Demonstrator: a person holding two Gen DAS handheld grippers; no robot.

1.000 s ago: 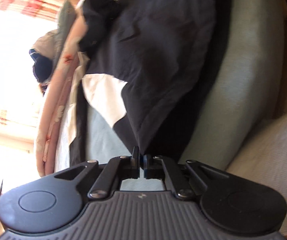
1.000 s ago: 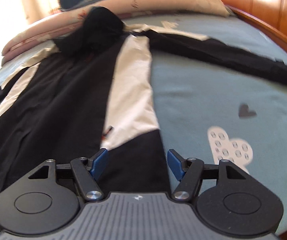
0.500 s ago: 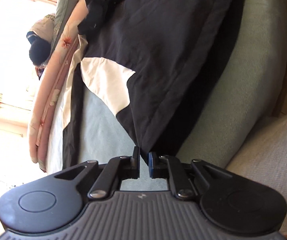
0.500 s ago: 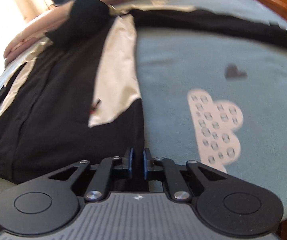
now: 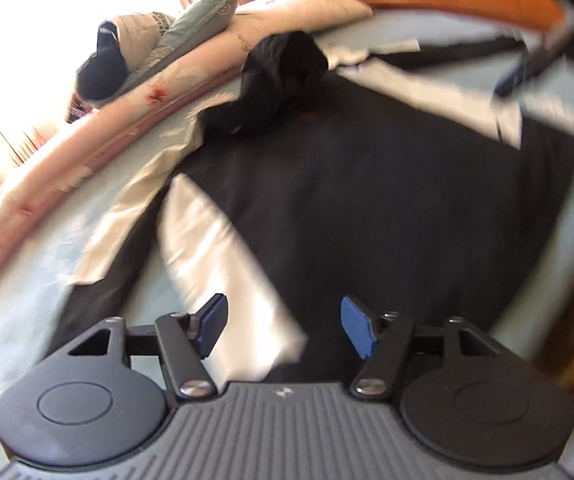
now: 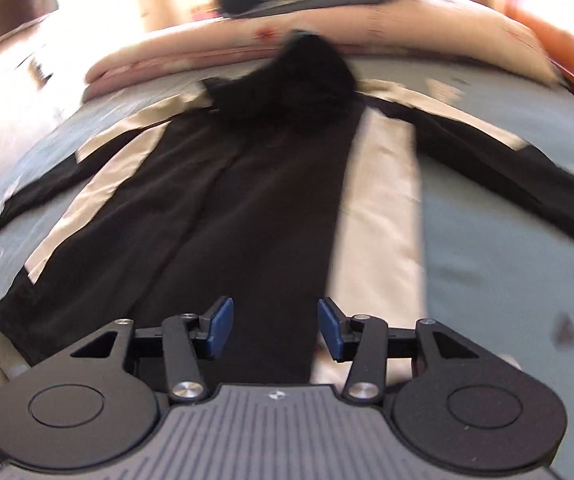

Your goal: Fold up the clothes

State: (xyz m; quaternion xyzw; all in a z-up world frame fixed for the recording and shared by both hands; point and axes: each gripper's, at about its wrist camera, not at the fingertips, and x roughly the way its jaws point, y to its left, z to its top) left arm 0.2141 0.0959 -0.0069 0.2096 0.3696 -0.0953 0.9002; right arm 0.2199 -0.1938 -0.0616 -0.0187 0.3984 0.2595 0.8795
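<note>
Black-and-cream jacket [image 6: 247, 200] is being left flat on the bed [image 6: 487, 240], both grippers' jaws just opened and empty; soft, light, slippery-looking cloth, best pinched at hem corners or cuffs.

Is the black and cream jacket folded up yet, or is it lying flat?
Lying flat. The black and cream hooded jacket is spread on the blue-grey bedsheet, both sleeves stretched out sideways.
</note>
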